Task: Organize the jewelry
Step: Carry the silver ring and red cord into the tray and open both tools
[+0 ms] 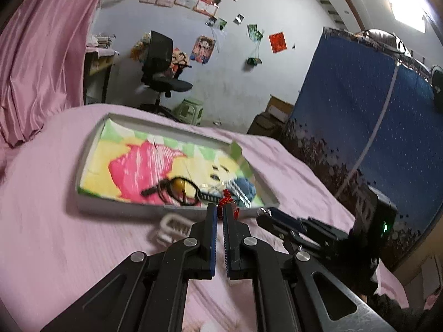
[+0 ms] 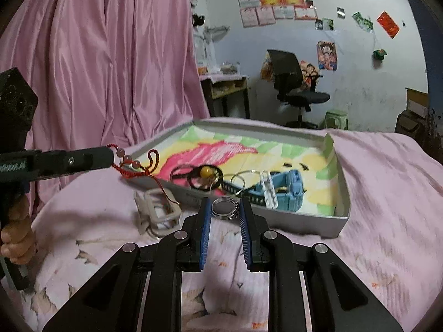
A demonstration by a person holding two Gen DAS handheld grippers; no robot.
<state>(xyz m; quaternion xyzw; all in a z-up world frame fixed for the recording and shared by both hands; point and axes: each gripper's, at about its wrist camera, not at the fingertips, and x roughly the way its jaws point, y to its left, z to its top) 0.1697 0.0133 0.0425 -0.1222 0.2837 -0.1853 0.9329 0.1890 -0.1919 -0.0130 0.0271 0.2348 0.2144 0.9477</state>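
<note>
Fingers of the left gripper (image 1: 220, 210) stand nearly closed, with only a thin gap, and they pinch a red braided cord bracelet with pinkish beads (image 2: 133, 166); in the right wrist view it hangs from the tips over the near left corner of the tray. The right gripper (image 2: 224, 208) is closed part way onto a stack of thin silver metal rings (image 2: 224, 207), both pads touching it.

Just behind lies a shallow white cardboard tray (image 2: 342, 193) with a colourful printed bottom, resting on a pink bed sheet (image 2: 387, 182). Inside are a black cord loop with a yellow bead (image 2: 206, 175), a thin silver bangle (image 2: 243, 179) and a light blue plastic piece (image 2: 288, 191). A white square-link bracelet (image 2: 159, 211) lies on the sheet, beside the tray's near wall.
</note>
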